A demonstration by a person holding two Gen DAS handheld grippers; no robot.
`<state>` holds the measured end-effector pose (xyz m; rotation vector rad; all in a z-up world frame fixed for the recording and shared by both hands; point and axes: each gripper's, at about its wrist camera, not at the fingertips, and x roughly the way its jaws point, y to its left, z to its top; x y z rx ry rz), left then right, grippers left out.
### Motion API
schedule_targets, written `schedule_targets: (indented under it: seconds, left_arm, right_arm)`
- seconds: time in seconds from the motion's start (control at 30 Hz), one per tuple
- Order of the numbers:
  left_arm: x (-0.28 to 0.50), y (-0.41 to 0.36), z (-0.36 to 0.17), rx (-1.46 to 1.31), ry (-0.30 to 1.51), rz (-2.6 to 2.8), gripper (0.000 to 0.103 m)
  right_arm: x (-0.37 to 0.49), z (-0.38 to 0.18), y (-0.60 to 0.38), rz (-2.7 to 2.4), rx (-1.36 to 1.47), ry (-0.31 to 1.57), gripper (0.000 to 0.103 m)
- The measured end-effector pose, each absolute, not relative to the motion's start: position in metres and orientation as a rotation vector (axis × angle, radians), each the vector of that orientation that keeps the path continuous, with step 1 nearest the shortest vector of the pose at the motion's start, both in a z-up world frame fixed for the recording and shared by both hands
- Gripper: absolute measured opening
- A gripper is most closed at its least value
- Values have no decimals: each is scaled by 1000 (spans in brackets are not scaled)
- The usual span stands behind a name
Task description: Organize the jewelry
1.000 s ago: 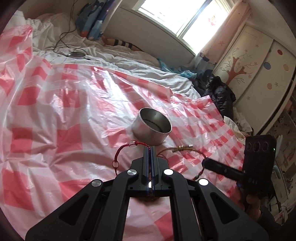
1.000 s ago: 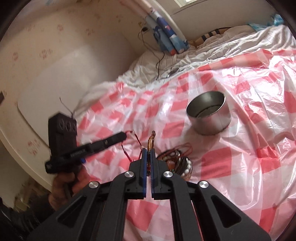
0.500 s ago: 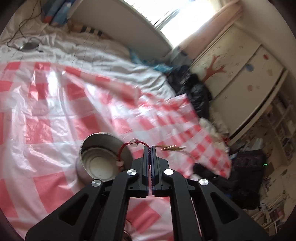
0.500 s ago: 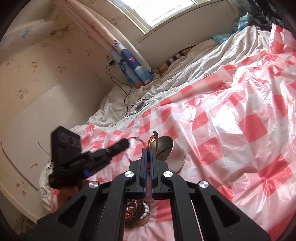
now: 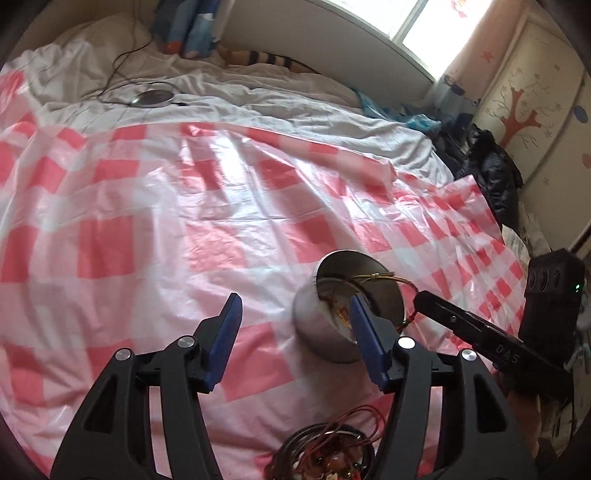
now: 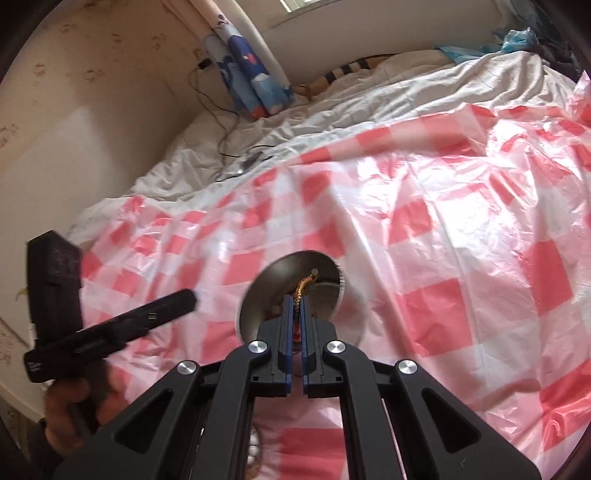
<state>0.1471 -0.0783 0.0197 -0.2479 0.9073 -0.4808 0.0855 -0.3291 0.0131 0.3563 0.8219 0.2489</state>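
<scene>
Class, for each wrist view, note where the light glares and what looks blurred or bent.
Left wrist: the window is blown out, the sheet shines, the tin is smeared. Right wrist: glare on the sheet, tin blurred, fisheye-curved edges.

The jewelry pile [image 5: 332, 456] at 6 o'clock is cut off by the left view's bottom edge and partly hidden behind the left gripper [image 5: 293, 332]. Inside the tin [image 6: 291, 291], the contents are hidden by the right gripper [image 6: 296, 306] and blurred.
</scene>
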Motion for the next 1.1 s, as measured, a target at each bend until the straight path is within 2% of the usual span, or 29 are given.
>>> schedule_targets:
  seconds: [0.07,0.3,0.5,0.73,0.87,1.1]
  left_arm:
    - [145,-71,21,-277,909,-469,59]
    - [128,-51,22,-310,893,-427,71]
    - [120,-40,22,-324,893,-400,75]
    - [101,-38,17,-279,916,-396,77]
    - [75,-35,10,-247,942,-423,77]
    - [54,-35,4,-283,940,-489,79]
  right_arm:
    - [80,12,-338,189,367,806,36]
    - [93,-6,-344,-59,189,874,36]
    - [118,-24,-304,-14,34,917,36]
    - [122,-22,-269,89,-3,907,38]
    - [89,2,-284,192,147,882,54]
    - [1,10,-319,310,447,851,56]
